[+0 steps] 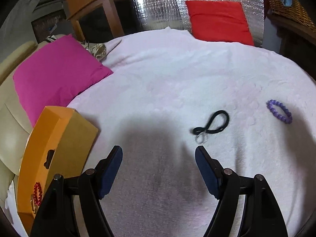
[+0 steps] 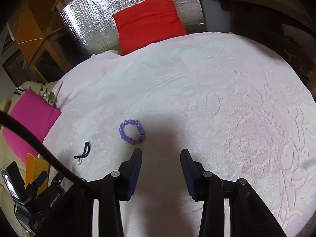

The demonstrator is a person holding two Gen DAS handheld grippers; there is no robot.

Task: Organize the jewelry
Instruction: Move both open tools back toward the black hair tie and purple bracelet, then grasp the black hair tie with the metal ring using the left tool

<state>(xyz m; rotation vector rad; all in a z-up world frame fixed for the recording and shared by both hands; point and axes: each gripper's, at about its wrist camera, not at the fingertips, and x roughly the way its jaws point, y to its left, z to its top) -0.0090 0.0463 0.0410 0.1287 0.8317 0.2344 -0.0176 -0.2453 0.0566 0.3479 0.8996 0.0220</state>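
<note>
A black cord loop with a small metal ring (image 1: 212, 125) lies on the white towel (image 1: 177, 79), just ahead and right of my open, empty left gripper (image 1: 159, 150). A purple bead bracelet (image 1: 279, 111) lies further right. An orange box (image 1: 59, 148) stands at the left with a red bead bracelet (image 1: 37, 193) inside. In the right wrist view the purple bracelet (image 2: 132, 131) lies just ahead and left of my open, empty right gripper (image 2: 161, 151); the black cord (image 2: 83, 153) and the box (image 2: 36, 169) are at the left.
A pink cushion (image 1: 57, 75) lies at the left on a cream sofa (image 1: 9, 122). A red cushion (image 1: 219, 21) sits on silver foil matting beyond the towel. Wooden furniture (image 1: 88, 6) stands behind; a wicker basket (image 1: 286, 4) at far right.
</note>
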